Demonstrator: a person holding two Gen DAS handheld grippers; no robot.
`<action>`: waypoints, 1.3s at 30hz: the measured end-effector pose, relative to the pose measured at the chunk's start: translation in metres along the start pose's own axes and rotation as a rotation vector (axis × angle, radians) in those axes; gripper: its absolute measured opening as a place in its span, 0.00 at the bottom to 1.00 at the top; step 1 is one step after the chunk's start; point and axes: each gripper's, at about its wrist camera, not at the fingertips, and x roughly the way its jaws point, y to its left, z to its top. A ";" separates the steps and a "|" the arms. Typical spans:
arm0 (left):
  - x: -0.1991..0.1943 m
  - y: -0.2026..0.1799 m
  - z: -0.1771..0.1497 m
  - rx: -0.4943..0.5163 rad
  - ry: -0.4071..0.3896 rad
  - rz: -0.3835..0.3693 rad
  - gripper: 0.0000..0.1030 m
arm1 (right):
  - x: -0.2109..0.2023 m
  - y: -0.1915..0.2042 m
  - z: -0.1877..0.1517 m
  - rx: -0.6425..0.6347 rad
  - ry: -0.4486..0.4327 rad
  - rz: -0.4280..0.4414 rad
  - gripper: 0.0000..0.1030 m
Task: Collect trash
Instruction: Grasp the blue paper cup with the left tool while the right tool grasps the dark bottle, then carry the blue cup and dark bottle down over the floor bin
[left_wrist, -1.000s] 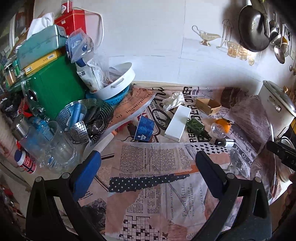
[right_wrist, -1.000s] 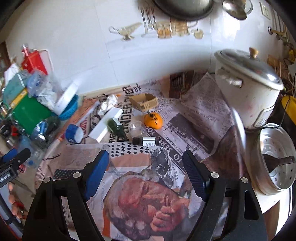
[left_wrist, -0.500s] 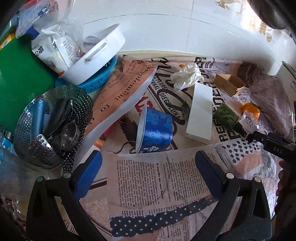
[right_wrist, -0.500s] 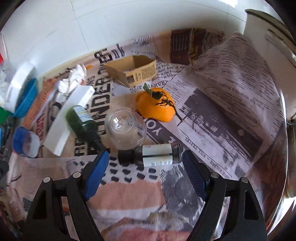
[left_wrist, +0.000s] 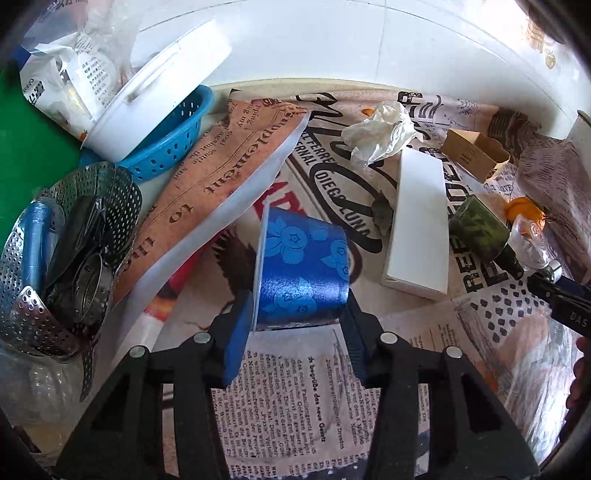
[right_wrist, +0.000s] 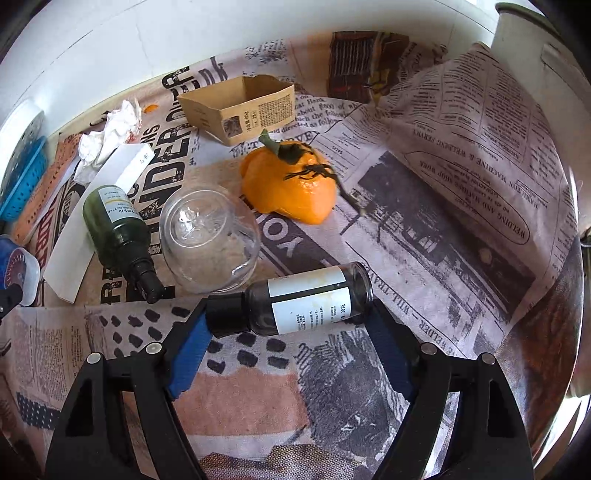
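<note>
Newspapered surface (right_wrist: 461, 155): left tongs (left_wrist: 297, 325) pinch the blue cup (left_wrist: 301, 273), right tongs (right_wrist: 290, 314) clamp the dark bottle (right_wrist: 295, 302) endwise — either could slip out.

Steel steamer basket (left_wrist: 70, 258) — blue colander (left_wrist: 173, 136) beside.

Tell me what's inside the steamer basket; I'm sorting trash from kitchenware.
In the steamer basket lie a blue tube, a dark wrapped item and a small metal strainer. Anything beneath them is hidden.

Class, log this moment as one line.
left claw: shut on blue cup | right claw: shut on dark bottle | both still on newspaper
</note>
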 end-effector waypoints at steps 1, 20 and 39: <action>-0.001 -0.001 0.000 0.003 -0.004 0.009 0.44 | -0.003 -0.004 -0.001 0.013 -0.002 0.015 0.77; -0.161 -0.086 -0.034 -0.031 -0.268 0.016 0.42 | -0.156 -0.059 -0.037 -0.054 -0.232 0.192 0.77; -0.310 -0.111 -0.136 0.012 -0.416 -0.121 0.42 | -0.290 -0.052 -0.115 -0.069 -0.429 0.291 0.77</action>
